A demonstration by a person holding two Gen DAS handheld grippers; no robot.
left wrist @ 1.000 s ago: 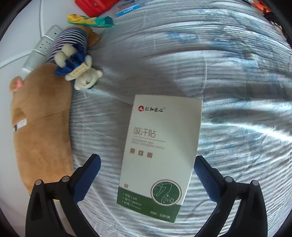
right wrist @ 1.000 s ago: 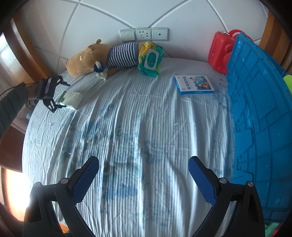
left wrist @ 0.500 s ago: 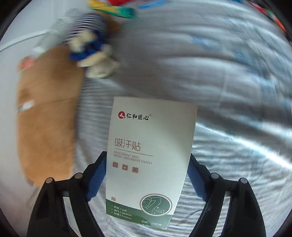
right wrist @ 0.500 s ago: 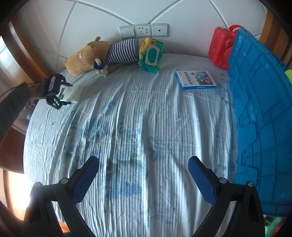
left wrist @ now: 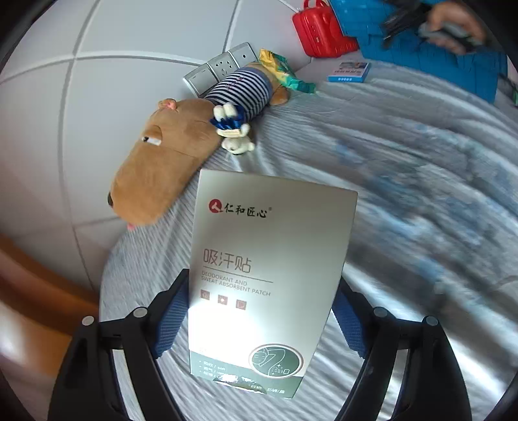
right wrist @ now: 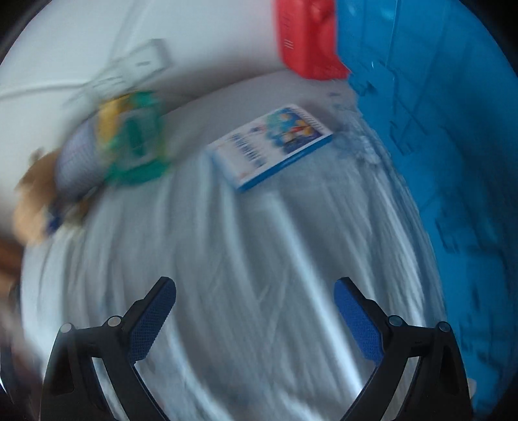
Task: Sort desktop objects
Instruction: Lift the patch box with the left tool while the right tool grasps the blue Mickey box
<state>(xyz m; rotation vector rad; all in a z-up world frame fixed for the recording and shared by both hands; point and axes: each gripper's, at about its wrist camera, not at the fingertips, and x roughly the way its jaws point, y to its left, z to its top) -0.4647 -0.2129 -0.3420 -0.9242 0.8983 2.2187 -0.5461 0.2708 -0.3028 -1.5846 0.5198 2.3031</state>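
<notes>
Left gripper: jaws closed in on the white-and-green patch box, one blue pad flat against each long side, the box pinched between them and carried clear of the striped bedsheet, tilted with its printed face up. The jaws had just been closing, with the box between them.

Ahead of it and to its left: a brown plush dog in a striped shirt, lying along the white tiled wall, a small white bear at its side. Behind the dog, a row of wall sockets. Straight ahead, beyond the dog: a yellow-green wipes packet. Further right: a red case, a flat blue-and-white box on the sheet, and a blue crate with a person's hand above it.

Right gripper: jaws spread wide, nothing between the pads, pointing down at the bedsheet. The view was blurred. Ahead and left: the plush dog and wipes packet, smeared. Ahead, slightly right: the blue-and-white box, flat on the sheet, well apart from the fingertips. Beyond it the red case; along the right side, the blue crate.
</notes>
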